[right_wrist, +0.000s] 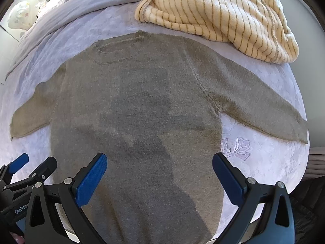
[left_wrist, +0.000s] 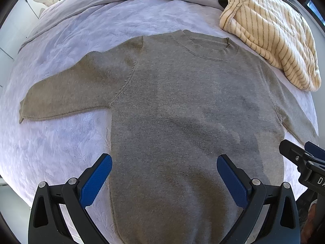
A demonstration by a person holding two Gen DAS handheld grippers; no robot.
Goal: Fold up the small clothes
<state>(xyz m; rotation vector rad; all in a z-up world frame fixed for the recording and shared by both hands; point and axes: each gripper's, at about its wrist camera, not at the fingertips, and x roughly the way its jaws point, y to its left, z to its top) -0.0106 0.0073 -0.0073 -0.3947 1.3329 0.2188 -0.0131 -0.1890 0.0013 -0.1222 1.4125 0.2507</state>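
Looking along your left claw (left_wrist: 164, 170), wide open and empty, you see the grey sweater (left_wrist: 182, 111) flat on the bed (left_wrist: 61, 142), hem towards you, collar pointing away, long axis running straight ahead, its left sleeve (left_wrist: 67, 93) stretched out sideways. From your right claw (right_wrist: 159, 169), equally spread and empty over the hem, the right sleeve (right_wrist: 258, 105) lies nearer that hand, below the striped garment (right_wrist: 219, 14)

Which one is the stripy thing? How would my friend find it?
Look at the pale lilac bedspread. Beyond the flat grey-brown knitted sweater, near its collar, sits a crumpled cream fleece garment. Only it has thin tan stripes.
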